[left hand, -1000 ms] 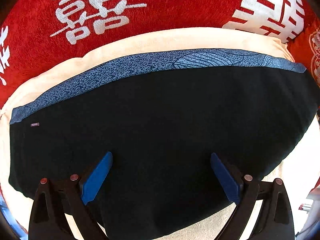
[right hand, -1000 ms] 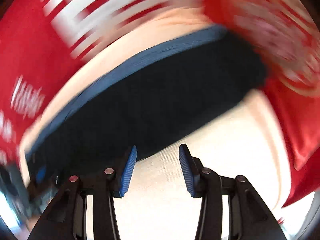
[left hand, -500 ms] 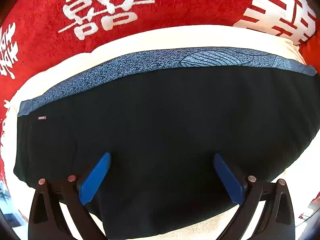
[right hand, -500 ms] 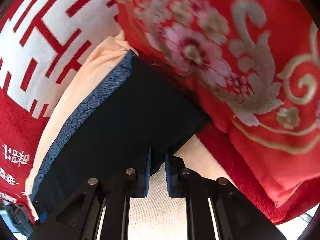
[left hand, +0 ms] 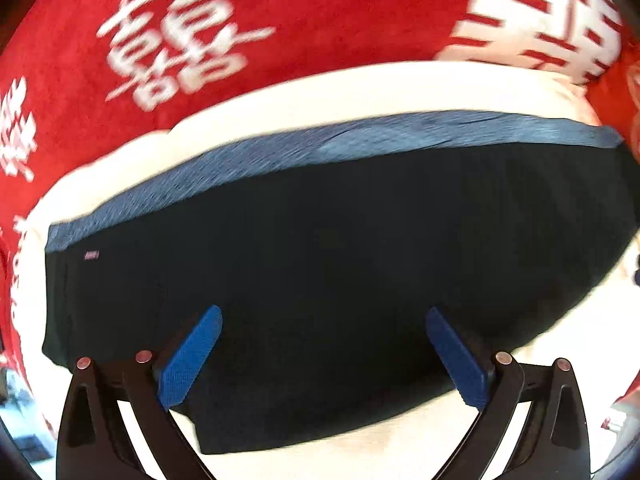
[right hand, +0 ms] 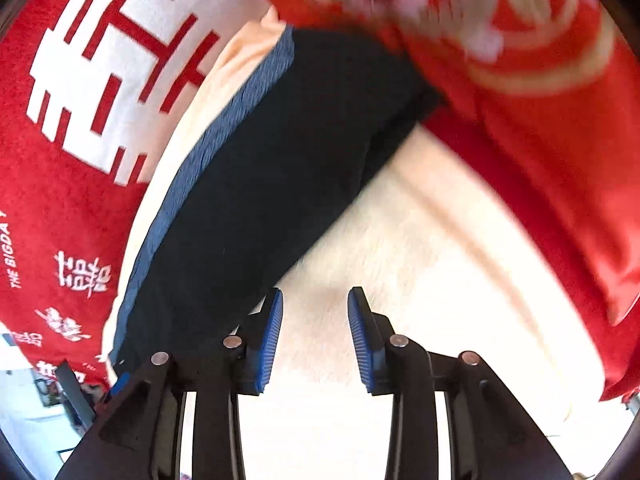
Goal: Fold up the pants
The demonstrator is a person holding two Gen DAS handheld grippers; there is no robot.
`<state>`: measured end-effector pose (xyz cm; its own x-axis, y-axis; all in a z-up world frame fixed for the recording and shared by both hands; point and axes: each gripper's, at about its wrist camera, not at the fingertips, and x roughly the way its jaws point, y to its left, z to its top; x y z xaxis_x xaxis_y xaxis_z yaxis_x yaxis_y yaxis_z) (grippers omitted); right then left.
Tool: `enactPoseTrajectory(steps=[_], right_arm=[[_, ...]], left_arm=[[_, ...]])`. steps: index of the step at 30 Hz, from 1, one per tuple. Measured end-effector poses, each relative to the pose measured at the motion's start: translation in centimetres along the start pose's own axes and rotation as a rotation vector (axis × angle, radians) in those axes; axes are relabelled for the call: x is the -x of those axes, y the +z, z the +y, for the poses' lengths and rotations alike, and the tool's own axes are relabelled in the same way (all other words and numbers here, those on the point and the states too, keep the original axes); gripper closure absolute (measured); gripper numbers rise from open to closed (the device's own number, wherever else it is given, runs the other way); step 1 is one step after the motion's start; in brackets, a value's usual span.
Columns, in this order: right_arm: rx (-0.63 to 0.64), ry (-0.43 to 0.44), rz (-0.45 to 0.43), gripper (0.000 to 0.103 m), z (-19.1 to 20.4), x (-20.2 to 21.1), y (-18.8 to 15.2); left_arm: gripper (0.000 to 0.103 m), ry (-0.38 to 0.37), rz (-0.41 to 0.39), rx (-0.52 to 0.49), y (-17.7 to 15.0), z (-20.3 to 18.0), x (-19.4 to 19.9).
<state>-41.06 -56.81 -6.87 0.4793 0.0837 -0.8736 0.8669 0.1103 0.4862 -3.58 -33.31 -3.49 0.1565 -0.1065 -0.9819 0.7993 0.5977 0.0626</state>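
Right gripper (right hand: 315,312) reopened, off pants (right hand: 256,184); left gripper (left hand: 324,332) wide.

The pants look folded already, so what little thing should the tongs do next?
Probably back both tongs away. The black pants lie as a flat folded bundle on the cream cloth, and the left tongs and right tongs are both open, holding nothing.

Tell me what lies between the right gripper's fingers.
Only bare cream cloth lies between the right gripper fingers in the right wrist view; the pants sit beside it.
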Motion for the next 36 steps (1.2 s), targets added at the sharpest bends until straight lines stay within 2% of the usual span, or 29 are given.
enactPoseTrajectory(steps=[3,9,10,11,13,17,20,22,26,30,36], right_arm=[[-0.009,-0.007,-0.028,0.066,0.3,-0.2,0.0],[-0.099,-0.091,-0.201,0.066,-1.1,2.0,3.1],[-0.108,-0.095,-0.212,0.068,-1.3,2.0,3.9],[-0.112,-0.109,-0.215,0.075,-1.4,2.1,4.6],[-0.102,-0.104,-0.222,0.076,-1.2,2.2,5.3],[-0.084,0.045,-0.154,0.072,-0.8,2.1,4.5],[-0.064,0.107,-0.089,0.064,-0.4,1.1,2.8],[-0.058,0.148,-0.049,0.064,-0.4,0.2,1.4],[-0.089,0.185,0.002,0.063,-0.9,-1.6,-0.1],[-0.118,0.226,-0.020,0.063,-1.8,-1.3,-0.4],[-0.146,0.262,-0.041,0.061,-2.4,-1.5,1.0]], left_arm=[[0.000,-0.039,-0.013,-0.029,0.8,-3.0,0.7],[0.000,-0.100,-0.023,0.013,3.4,-7.5,0.6],[0.000,-0.102,-0.023,0.014,3.8,-8.0,0.4],[0.000,-0.095,-0.019,0.012,4.1,-8.5,0.2],[0.000,-0.088,-0.010,0.012,4.6,-8.5,-0.6],[0.000,-0.095,0.036,0.018,4.7,-8.8,-2.0],[0.000,-0.101,0.068,0.032,4.1,-8.3,-3.2],[0.000,-0.119,0.071,0.056,4.0,-8.0,-3.4],[0.000,-0.107,0.067,0.037,4.0,-8.2,-3.4],[0.000,-0.105,0.068,0.036,4.0,-8.2,-3.4],[0.000,-0.100,0.070,0.036,3.9,-8.3,-3.4]])
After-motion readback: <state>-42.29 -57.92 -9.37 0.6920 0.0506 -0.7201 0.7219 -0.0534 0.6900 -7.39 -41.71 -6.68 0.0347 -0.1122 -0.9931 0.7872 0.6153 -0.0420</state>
